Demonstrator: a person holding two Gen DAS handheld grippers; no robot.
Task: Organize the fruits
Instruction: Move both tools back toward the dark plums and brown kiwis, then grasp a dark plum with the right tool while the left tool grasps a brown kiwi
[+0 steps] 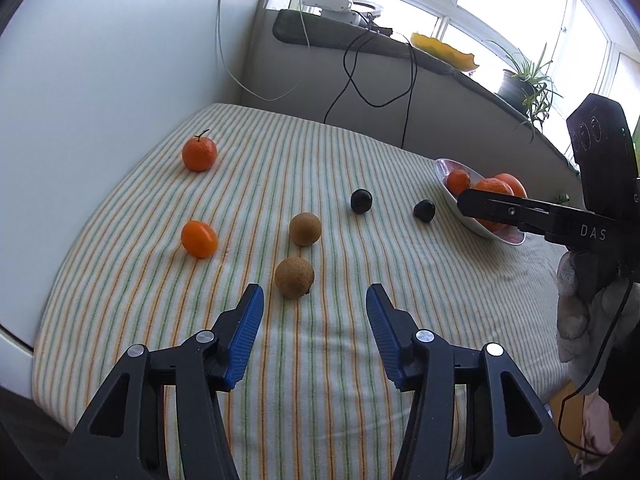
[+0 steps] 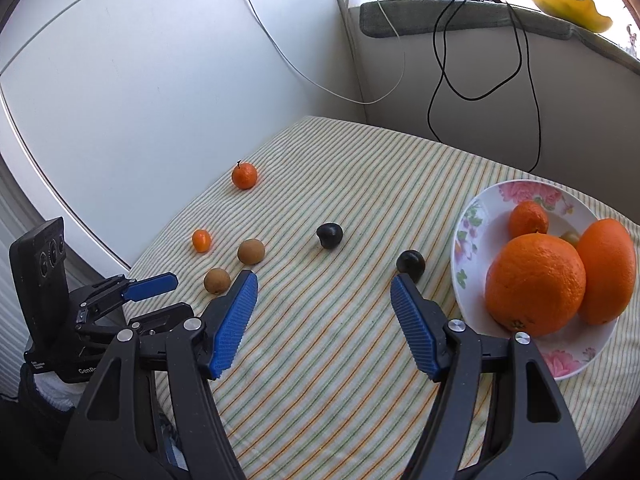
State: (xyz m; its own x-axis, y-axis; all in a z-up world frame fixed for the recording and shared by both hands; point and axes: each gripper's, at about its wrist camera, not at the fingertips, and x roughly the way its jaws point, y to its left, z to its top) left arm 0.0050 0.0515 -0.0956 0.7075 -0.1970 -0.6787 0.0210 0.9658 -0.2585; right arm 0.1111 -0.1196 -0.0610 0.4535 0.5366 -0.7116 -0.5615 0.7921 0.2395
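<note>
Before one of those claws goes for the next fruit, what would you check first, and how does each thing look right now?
1. Left claw open and holding nothing: ok.
2. Right claw open and holding nothing: ok.
3. A fruit within easy approach: ok, a brown fruit lies just ahead of the left claw, a dark fruit just ahead of the right.
4. Room left on the plate: ok, bare patch at its near-left side.
5. Claws clear of each other: ok, they are well apart.
6. Will the oranges on the plate stay put: cannot tell.
</note>
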